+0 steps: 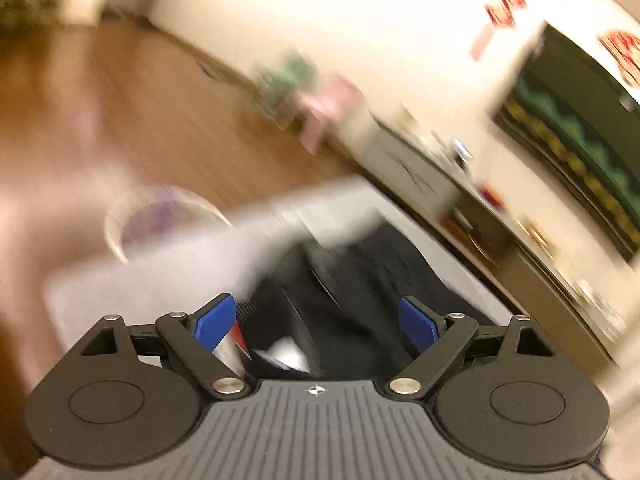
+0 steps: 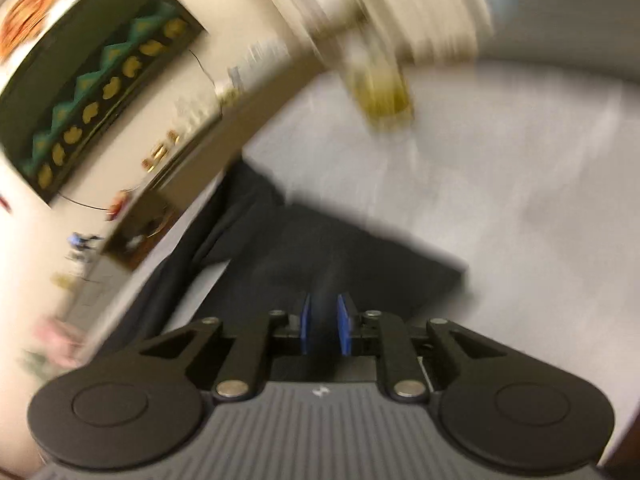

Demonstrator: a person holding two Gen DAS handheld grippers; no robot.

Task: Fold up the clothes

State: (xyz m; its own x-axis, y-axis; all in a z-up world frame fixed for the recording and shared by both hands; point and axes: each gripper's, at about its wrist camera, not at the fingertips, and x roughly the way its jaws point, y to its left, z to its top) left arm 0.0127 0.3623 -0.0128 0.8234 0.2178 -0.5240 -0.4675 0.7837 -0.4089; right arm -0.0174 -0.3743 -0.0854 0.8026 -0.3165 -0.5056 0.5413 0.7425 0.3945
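Black cloth fills the lower middle of both views: a dark garment (image 2: 320,248) lies on the white table (image 2: 520,208), partly gathered, one long strip trailing off toward the left edge of the right wrist view. The right gripper (image 2: 325,330) has its blue pads nearly together with a ridge of the fabric pinched between them. The left gripper (image 1: 320,326) hangs over the garment (image 1: 360,280) with its fingers wide apart, holding nothing. Everything is smeared with blur. My read: folding is mid-way, since the cloth is neither flat nor a tidy stack.
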